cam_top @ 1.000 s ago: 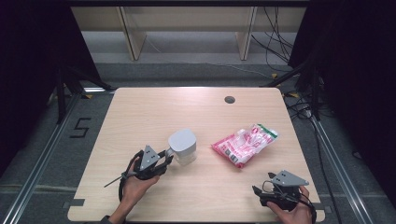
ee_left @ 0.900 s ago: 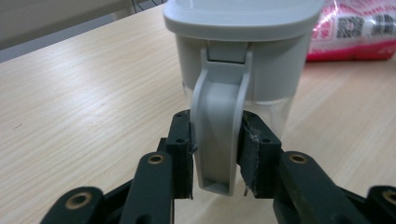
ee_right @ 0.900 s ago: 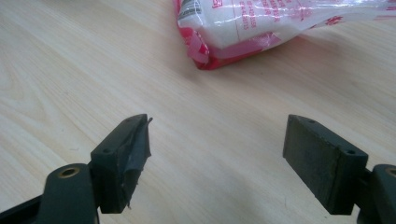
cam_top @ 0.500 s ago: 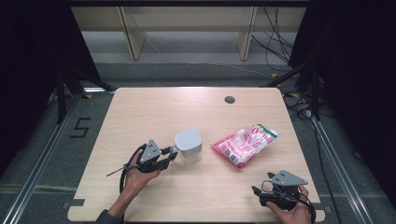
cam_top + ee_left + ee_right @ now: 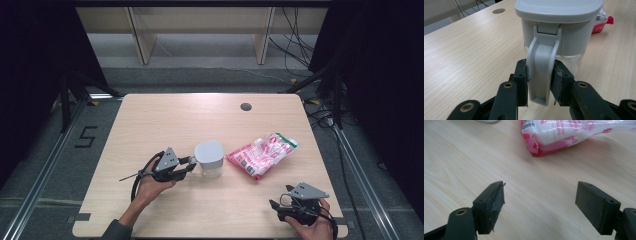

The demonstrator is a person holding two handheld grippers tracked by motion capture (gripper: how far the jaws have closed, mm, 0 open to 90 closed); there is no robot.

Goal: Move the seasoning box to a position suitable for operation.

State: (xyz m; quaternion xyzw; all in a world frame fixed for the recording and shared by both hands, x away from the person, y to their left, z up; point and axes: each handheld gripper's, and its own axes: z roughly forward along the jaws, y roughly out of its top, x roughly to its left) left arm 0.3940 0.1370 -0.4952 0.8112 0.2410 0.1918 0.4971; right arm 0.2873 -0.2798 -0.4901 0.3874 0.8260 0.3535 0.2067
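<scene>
- Nearest, at the near right corner of the table (image 5: 150, 115): right gripper (image 5: 283, 204) held low in a hand, jaws spread wide with nothing between them, bare wood showing in the gap in the right gripper view.
- Probably parked there on purpose, clear of the work and pointed toward the pink sachet bag, ready for a later grab.
- Slightly farther, left of centre: left gripper (image 5: 191, 164) in the left hand (image 5: 148, 186), aimed to the right at the jug.
- Closed on the jug's grey handle (image 5: 541, 67); in the left gripper view both pads press the flanks of the handle's lower part, one each side, no gap visible.
- Grip taken low on the handle, likely for a firm hold on its narrow section and for leverage in a lift or slide.
- Just beyond the jaws: the lidded jug (image 5: 209, 159), upright near the table's middle, grey lid on, clear lower body.
- Right of the jug and apart from it: pink and white sachet bag (image 5: 262, 155), lying flat at an angle, its near end facing the open gripper.
- Farthest: a dark round grommet hole (image 5: 245, 106) near the far edge, well clear of everything.
</scene>
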